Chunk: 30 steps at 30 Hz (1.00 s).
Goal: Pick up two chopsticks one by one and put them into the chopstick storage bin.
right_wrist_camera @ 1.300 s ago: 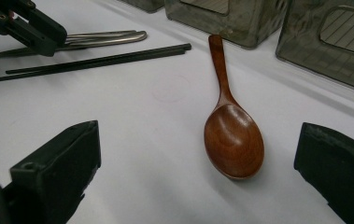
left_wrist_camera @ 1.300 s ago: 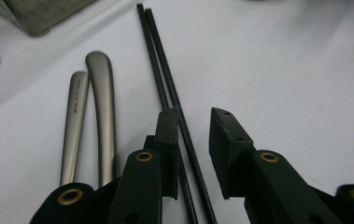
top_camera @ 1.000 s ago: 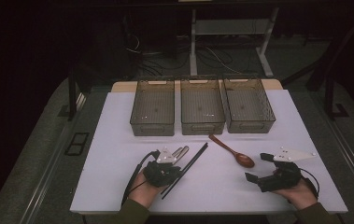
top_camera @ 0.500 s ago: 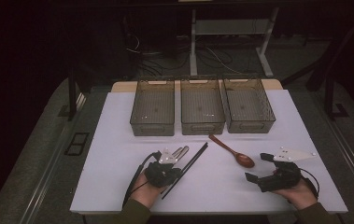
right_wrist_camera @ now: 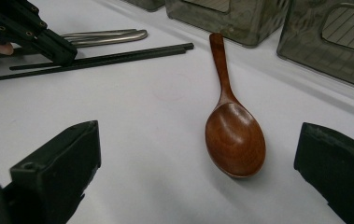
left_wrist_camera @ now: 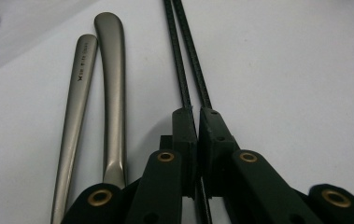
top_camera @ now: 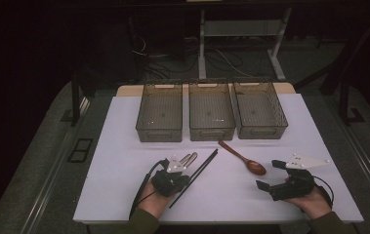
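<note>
Left gripper (left_wrist_camera: 197,140): jaws just closed, pinching the black chopsticks (left_wrist_camera: 184,60) near their middle.
Chopsticks: flat on the white table (top_camera: 124,161), just right of two metal handles (left_wrist_camera: 104,93).
Right gripper (right_wrist_camera: 198,172): spread wide, wooden spoon (right_wrist_camera: 233,126) lying between, untouched.

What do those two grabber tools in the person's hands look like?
Both are black. The left gripper has two flat, blocky jaws on hinged bars with brass-coloured rivets. The right gripper has chunky square-tipped black jaws. Each carries a pale grey three-cornered plate on top, and a thin black cable trails back from it. The person's sleeves are dark olive.
</note>
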### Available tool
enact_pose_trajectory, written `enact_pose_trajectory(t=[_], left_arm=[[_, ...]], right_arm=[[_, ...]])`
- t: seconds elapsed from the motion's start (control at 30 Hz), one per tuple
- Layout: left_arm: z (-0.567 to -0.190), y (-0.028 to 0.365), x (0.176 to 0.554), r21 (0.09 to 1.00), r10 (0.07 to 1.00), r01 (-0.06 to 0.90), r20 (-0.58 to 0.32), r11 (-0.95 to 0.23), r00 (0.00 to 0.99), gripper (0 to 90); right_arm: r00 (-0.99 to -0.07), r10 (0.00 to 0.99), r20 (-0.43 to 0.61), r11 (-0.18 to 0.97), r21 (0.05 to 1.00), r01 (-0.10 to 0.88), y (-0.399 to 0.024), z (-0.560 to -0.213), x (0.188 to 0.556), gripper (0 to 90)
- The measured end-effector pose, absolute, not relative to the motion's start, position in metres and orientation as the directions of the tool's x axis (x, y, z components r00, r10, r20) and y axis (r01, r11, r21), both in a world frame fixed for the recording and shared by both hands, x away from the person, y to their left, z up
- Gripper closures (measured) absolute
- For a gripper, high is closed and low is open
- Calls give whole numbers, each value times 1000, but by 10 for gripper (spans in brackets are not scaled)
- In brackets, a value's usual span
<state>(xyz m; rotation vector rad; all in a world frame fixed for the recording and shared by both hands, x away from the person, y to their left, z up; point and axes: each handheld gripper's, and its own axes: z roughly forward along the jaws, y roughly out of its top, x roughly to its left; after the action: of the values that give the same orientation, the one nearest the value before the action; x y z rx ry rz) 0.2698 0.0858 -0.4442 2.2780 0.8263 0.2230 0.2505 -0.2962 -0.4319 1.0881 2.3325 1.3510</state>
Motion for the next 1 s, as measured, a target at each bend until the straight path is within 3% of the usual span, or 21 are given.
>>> enact_pose_trajectory(t=[0.3, 1.0], left_arm=[[-444, 87, 271, 662, 643, 536, -106, -524, 759, 862], [-425, 92, 271, 718, 626, 493, -102, -492, 773, 861]], right_arm=[[-696, 701, 158, 294, 824, 483, -297, -432, 251, 8], [-694, 704, 151, 298, 824, 481, -297, -432, 250, 8]])
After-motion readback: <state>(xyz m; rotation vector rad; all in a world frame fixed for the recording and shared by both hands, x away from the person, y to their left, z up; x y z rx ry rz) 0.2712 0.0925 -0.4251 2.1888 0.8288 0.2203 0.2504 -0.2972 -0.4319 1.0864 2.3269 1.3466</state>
